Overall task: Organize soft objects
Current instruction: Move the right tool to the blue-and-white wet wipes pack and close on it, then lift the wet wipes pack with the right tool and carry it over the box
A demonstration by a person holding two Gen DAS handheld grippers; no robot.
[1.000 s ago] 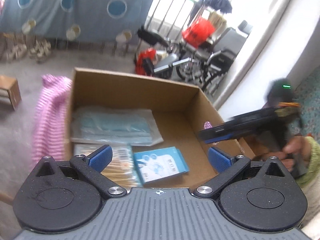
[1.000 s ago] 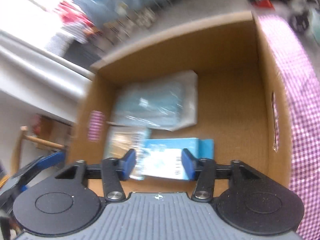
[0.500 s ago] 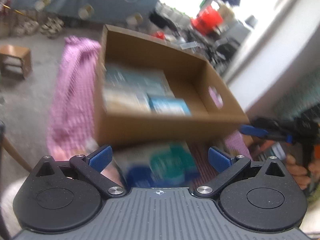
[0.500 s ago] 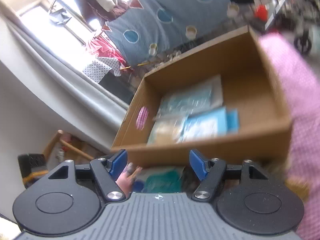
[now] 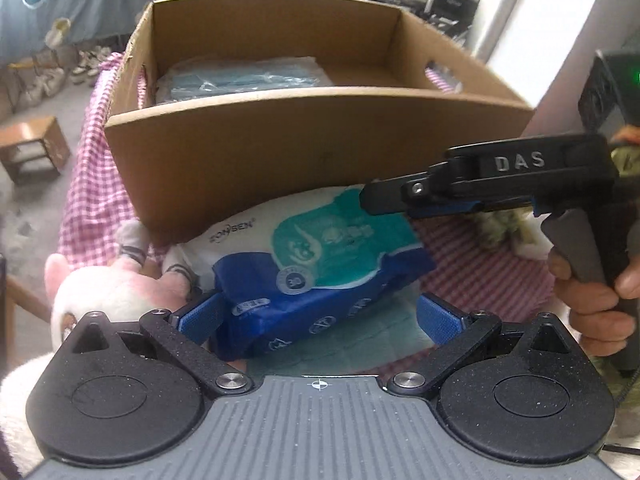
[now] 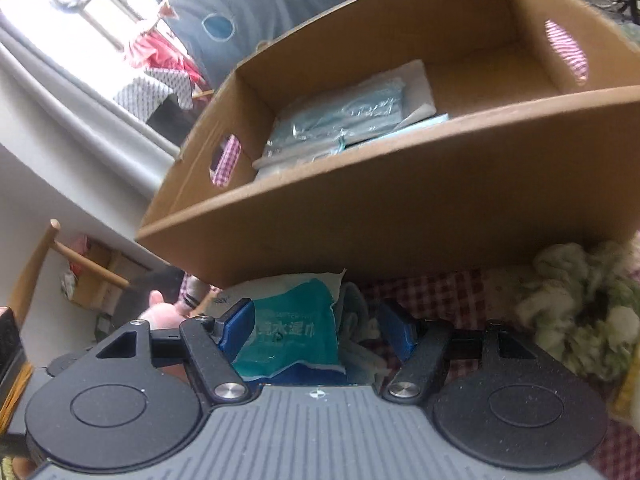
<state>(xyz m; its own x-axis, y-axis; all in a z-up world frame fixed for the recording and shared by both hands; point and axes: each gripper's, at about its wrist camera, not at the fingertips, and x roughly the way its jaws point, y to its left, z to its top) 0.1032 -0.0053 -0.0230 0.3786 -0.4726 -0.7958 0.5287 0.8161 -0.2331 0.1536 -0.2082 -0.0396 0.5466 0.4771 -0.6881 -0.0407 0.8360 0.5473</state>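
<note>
From our left wrist, the wipes pack (image 5: pixel 320 256), marked "30" and a brand reading roughly "ONSEN", lay before the cardboard box (image 5: pixel 304 140); our left gripper (image 5: pixel 320 316) stood open around it, the right gripper (image 5: pixel 384 200), stamped "DAS", above. From our right wrist, the right gripper (image 6: pixel 316 332), its jaws just widened, straddled the pack (image 6: pixel 296 336) unclamped.

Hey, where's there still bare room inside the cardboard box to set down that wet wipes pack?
The cardboard box is bare along its right side, between the bagged blue masks and the wall with the handle cutout. The left side is taken. Outside, the wet wipes pack sits hemmed in by the pink plush toy.
</note>
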